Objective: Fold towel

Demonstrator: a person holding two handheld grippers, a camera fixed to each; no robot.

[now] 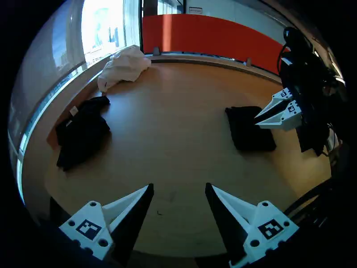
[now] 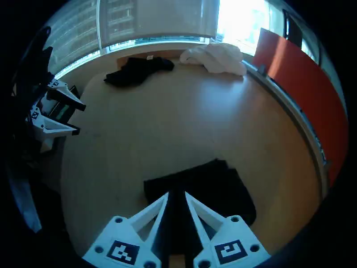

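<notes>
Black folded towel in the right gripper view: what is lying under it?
The wooden table shows all around the towel, so the towel lies on it. Anything directly beneath is covered by the cloth.

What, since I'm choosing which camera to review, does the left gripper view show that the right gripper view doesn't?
Left gripper view: the left gripper up close, its fingers spread wide over the table, and the right gripper seen from the side, tips over the folded black towel. Right gripper view: the right gripper's own fingers, a narrow gap apart, above that towel, and the left gripper farther off at the left. Both: the table, the folded black towel, the crumpled black cloth, the white cloth, the red panel and a bright window.
</notes>
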